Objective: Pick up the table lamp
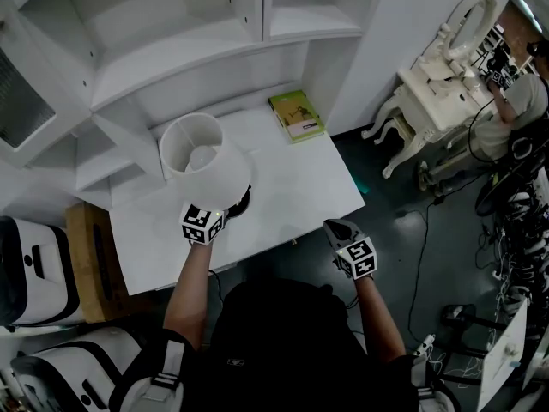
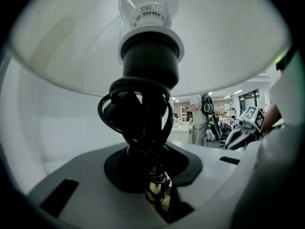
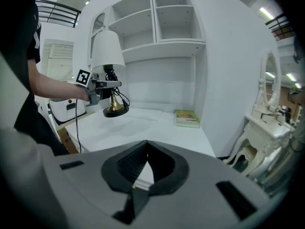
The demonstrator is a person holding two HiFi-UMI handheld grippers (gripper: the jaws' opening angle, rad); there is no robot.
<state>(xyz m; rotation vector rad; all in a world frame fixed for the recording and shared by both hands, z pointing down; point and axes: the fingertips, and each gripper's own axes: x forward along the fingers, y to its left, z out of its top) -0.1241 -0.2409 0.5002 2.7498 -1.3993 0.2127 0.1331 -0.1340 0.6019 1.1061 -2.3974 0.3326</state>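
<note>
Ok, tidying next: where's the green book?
In the head view the green book lies on the white table, at its far right corner, right of the table lamp.

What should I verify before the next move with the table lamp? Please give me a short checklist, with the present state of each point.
1. Left gripper shut on the stem of the table lamp: ok.
2. Base lifted off the table: ok.
3. Lamp about upright, shade on top: ok.
4. Cord wound round the stem, not trailing from it: ok.
5. Right gripper empty, jaws together: ok.
6. Green book apart from the lamp, at the table's far corner: ok.
</note>
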